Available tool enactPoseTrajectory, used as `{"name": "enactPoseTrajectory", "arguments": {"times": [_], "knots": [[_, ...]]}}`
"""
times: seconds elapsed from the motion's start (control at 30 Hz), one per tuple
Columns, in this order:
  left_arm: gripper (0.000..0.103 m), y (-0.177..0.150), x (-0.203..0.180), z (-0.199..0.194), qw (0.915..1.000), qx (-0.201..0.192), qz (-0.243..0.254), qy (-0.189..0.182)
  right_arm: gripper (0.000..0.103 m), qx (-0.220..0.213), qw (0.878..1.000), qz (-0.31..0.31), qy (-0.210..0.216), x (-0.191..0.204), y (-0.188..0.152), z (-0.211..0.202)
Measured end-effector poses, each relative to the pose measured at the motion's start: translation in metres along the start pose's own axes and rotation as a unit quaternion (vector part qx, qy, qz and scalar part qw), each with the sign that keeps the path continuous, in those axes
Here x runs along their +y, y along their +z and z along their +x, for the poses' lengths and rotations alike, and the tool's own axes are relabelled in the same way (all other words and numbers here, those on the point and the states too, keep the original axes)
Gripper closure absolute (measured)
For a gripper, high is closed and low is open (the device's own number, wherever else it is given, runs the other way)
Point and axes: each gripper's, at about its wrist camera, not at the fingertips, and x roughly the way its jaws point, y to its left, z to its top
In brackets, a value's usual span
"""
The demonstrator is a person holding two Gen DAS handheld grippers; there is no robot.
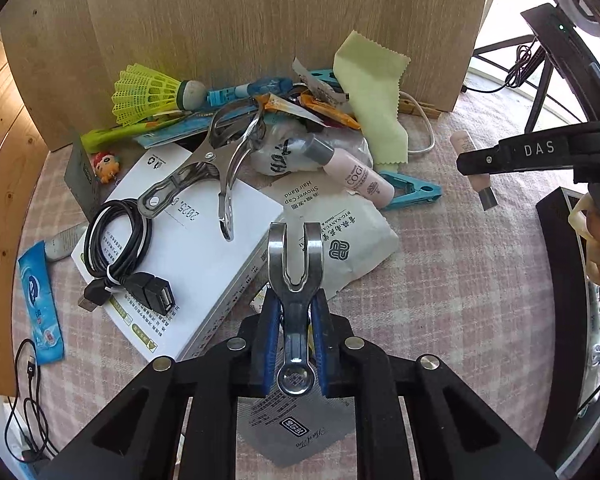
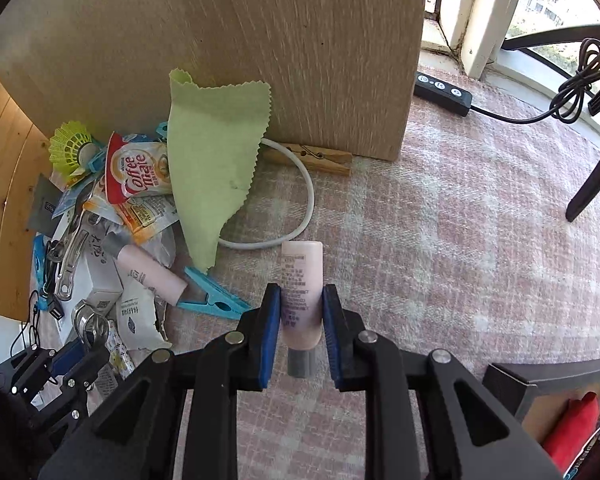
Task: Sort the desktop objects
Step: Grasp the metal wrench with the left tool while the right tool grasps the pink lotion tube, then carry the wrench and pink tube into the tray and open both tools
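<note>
Now, with left tool clenched on metal clip and right tool on pink tube, lift straight, clear of pile, toward worktop's bare right edge.

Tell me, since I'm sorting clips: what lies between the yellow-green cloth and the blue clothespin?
Nothing: in the right wrist view the yellow-green cloth hangs its tip just above the blue clothespin, with only checked tablecloth around.

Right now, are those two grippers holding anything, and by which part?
Left gripper clamps a metal clip by its handle end. Right gripper squeezes a pink tube around its middle.
</note>
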Motion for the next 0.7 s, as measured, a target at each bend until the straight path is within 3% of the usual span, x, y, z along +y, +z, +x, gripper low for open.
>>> {"name": "enactPoseTrajectory", "arguments": {"times": [0.3, 0.57, 0.7], "knots": [[0.089, 0.003, -0.004, -0.042, 0.9988, -0.046, 0.008, -0.016, 0.082, -0.029, 0.999, 0.0, 0.02, -0.015, -0.04, -0.055], [0.089, -0.007, -0.054, -0.086, 0.9951, -0.074, 0.045, -0.047, 0.082, -0.061, 0.998, 0.015, 0.03, -0.052, -0.049, -0.11], [0.089, -0.023, -0.085, -0.109, 0.991, -0.081, 0.077, -0.074, 0.082, -0.068, 0.997, 0.028, 0.019, -0.078, -0.086, -0.139]]}}
